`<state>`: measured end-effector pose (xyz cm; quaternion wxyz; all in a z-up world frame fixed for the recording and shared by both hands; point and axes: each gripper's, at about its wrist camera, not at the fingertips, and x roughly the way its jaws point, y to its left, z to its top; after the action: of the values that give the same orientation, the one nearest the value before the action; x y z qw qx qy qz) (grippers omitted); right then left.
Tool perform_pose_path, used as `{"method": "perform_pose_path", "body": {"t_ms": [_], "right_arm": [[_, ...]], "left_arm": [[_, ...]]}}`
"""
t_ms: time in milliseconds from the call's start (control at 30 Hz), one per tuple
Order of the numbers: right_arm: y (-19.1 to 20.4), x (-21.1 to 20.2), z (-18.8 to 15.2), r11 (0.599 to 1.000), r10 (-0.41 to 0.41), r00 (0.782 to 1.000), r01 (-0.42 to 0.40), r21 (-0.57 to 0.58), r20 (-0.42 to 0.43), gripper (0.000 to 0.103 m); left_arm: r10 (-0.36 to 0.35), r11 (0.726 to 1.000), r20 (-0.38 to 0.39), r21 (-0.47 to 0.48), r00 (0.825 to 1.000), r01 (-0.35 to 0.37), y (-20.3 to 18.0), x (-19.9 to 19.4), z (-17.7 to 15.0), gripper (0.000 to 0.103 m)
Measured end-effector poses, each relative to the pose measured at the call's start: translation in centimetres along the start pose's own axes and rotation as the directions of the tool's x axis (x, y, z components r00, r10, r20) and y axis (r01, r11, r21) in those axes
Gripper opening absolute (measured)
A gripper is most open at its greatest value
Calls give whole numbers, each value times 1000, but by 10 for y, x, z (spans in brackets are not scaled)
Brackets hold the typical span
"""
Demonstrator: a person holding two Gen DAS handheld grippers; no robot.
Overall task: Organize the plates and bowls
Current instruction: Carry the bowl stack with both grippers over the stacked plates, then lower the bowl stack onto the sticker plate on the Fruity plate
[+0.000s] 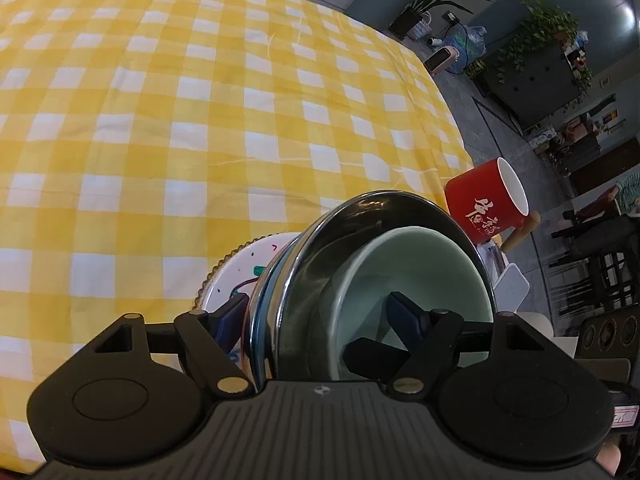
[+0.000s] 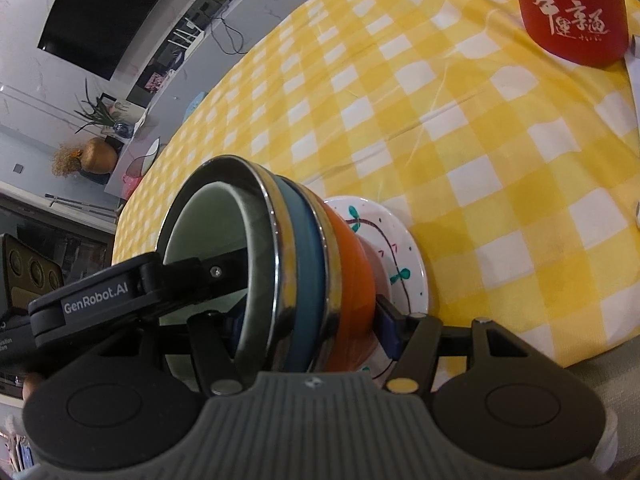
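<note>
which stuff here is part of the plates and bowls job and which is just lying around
Job:
pale green ceramic bowl
shiny steel bowl
blue bowl
orange bowl
white painted plate
left gripper
right gripper

Lying about:
red mug with white lettering
yellow checked tablecloth

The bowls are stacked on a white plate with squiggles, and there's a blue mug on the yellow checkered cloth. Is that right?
Almost. The mug is red with white writing, not blue; the right wrist view shows it best. The bowls do sit stacked on the white squiggly plate, on the yellow checkered cloth.
</note>
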<state>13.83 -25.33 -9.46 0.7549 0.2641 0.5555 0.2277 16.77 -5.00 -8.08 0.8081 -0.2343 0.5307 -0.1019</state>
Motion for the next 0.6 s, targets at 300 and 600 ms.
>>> {"method": "perform_pose_path", "body": {"t_ms": [300,600], "right_arm": [[-1,-6,-9,1000,22,1000,-22,-4,13,66],[26,-28,-17,978,-88,982,117,-171,170,76]], "left_arm": [[167,981,94,87,982,-175,-17,-16,-7,87],[225,965,183,94,957,-245,-28,-41,-11,86]]}}
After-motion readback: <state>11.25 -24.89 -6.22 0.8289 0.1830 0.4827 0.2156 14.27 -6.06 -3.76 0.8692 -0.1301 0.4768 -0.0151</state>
